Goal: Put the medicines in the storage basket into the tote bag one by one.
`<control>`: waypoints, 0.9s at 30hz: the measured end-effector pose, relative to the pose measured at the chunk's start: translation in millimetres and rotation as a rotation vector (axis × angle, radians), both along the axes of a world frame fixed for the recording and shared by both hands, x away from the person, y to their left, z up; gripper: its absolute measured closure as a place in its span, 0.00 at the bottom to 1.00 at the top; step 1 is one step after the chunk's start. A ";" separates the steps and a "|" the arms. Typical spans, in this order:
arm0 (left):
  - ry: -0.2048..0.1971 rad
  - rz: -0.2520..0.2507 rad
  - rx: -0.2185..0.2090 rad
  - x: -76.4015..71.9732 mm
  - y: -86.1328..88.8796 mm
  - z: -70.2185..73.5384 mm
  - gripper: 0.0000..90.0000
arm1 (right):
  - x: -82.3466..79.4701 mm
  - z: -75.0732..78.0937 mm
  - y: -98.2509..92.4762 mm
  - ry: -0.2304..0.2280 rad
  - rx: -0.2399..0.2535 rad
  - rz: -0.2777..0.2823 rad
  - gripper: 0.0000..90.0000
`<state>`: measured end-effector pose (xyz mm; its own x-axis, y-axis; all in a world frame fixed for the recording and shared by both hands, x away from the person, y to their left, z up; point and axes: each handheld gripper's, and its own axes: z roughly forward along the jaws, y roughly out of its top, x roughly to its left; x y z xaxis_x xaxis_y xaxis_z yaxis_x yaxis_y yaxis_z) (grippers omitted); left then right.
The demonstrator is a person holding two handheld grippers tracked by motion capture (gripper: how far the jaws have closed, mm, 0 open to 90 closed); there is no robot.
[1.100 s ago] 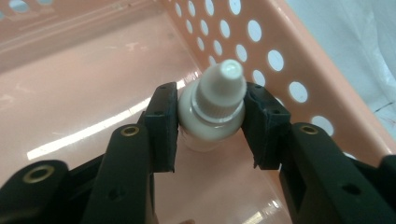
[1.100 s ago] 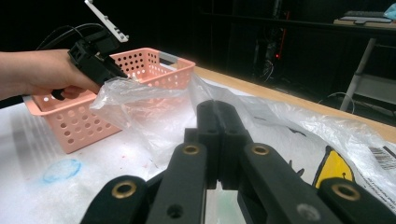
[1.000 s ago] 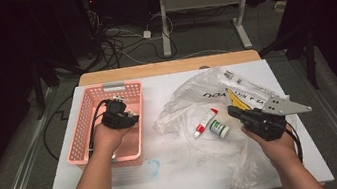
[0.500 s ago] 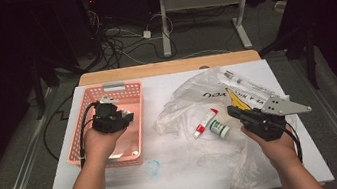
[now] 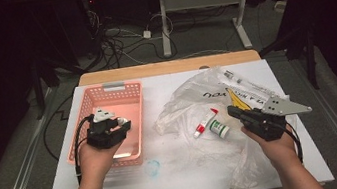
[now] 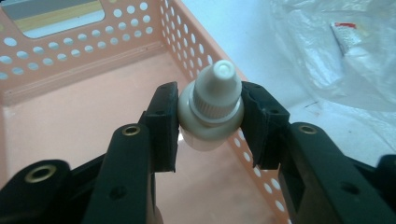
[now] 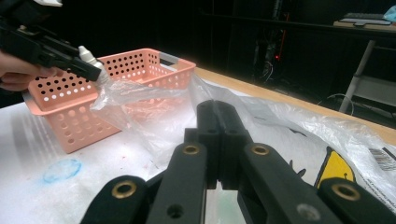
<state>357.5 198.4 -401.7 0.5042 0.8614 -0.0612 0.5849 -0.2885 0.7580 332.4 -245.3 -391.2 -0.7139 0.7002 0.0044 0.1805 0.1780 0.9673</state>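
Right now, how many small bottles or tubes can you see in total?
3. A white dropper bottle is in the left gripper above the pink basket. A red-capped tube and a green-labelled bottle lie beside the plastic bag, which may hide more.

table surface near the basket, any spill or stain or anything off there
Yes: a light blue ring-shaped smudge marks the white table just beyond the front right corner of the pink basket, and the right gripper view shows small reddish specks beside it. It looks like a dried stain rather than liquid. Nothing is tipped or broken.
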 end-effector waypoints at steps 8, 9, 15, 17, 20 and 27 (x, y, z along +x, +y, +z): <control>-0.026 -0.024 -0.025 -15.7 1.1 -7.2 0.65 | 0.3 -1.5 0.6 0.001 -0.007 0.004 1.00; -0.027 -0.029 -0.028 -17.0 1.0 -8.3 0.65 | 0.4 -1.7 0.8 0.001 -0.006 0.004 1.00; -0.045 -0.025 -0.046 -24.9 2.8 -11.4 0.65 | 0.5 -1.8 1.0 0.002 -0.008 0.005 1.00; -0.049 -0.022 -0.059 -27.4 4.0 -12.4 0.65 | 0.1 -1.0 0.4 -0.001 -0.008 0.004 1.00; -0.059 -0.023 -0.057 -30.4 2.9 -11.7 0.65 | -0.6 0.0 0.0 -0.003 -0.002 0.004 1.00; -0.101 -0.033 -0.090 -38.0 -1.7 -1.5 0.65 | -0.8 -0.4 0.6 -0.004 -0.006 0.010 1.00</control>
